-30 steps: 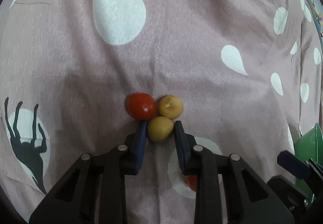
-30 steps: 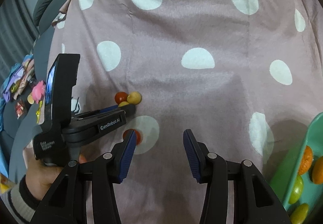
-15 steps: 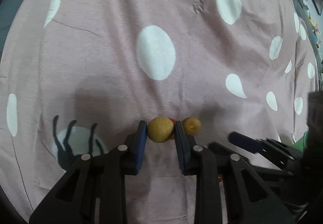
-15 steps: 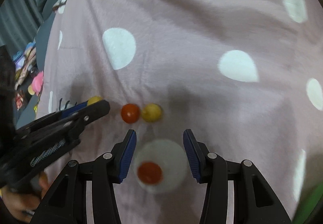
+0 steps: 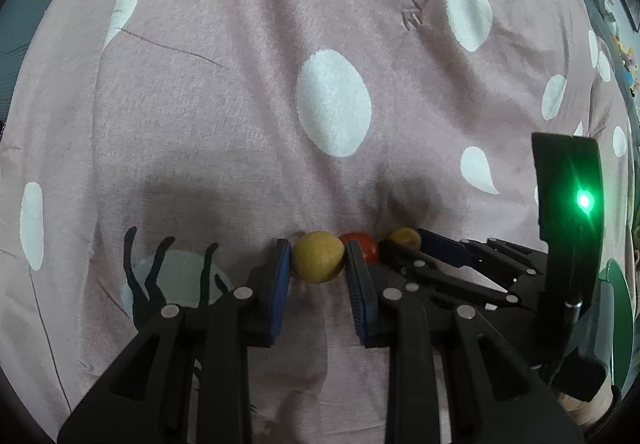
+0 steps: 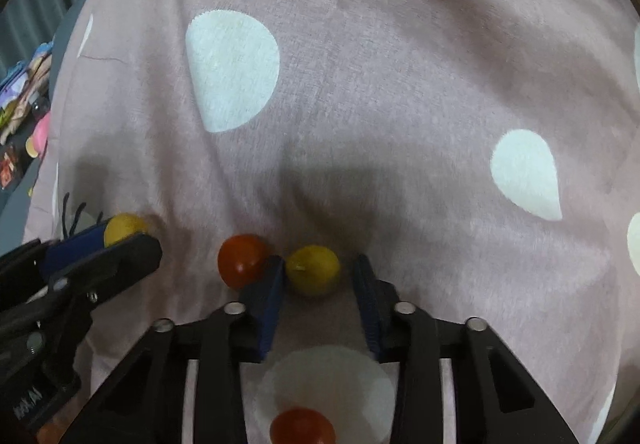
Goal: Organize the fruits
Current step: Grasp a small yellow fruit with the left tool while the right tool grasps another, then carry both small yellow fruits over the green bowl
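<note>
Left gripper (image 5: pixel 318 272) had its jaws closed across the middle of a yellow fruit (image 5: pixel 318 261), just off the bedspread (image 5: pixel 240 104). Right gripper (image 6: pixel 320 280) stood open, straddling a second yellow fruit (image 6: pixel 313 270) beside a red tomato (image 6: pixel 242 260). Both looked small, light, smooth (likely to roll); best gripped across the widest part. A green container edge (image 5: pixel 618 308) showed, contents hidden.

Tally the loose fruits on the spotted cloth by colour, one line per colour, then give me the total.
Yellow: 2, one held in the left gripper as the held yellow fruit, and the yellow fruit between the open fingers of the right gripper.
Red: 2, the red fruit beside it and the near red fruit.
Total: 4
</note>
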Motion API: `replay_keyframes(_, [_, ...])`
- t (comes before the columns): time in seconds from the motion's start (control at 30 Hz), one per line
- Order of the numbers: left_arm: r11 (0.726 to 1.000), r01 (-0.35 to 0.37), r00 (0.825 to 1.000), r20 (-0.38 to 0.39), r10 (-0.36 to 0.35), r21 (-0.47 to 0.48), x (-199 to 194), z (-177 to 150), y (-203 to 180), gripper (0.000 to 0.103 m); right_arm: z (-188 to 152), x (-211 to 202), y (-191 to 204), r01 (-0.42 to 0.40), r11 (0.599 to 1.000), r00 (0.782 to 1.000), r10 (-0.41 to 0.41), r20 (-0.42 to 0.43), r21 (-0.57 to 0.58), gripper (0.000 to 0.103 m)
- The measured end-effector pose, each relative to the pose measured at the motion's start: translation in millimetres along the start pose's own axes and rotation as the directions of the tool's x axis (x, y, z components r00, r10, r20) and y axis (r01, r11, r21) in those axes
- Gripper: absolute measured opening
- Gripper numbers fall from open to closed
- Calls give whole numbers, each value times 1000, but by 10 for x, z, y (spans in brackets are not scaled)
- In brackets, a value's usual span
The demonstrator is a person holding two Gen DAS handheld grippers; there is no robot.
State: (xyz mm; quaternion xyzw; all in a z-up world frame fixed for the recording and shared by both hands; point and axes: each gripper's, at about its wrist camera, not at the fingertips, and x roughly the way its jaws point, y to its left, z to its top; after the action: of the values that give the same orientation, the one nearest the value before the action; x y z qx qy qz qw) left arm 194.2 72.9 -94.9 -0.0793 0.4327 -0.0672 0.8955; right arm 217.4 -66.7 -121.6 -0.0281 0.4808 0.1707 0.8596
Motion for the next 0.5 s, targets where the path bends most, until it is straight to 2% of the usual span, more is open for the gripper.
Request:
replay_keyframes(0.2, [1000,-1,1000,-4,1,8,-11,-8,-22,27,-74,-88,14,2,1000,1000,-2,11,3,30])
replay_keyframes(0.5, [999,-19,1000,-10,19,30,-97,-147,-149,27,-361,-621,-62,-14,999,999,12,52,39,30])
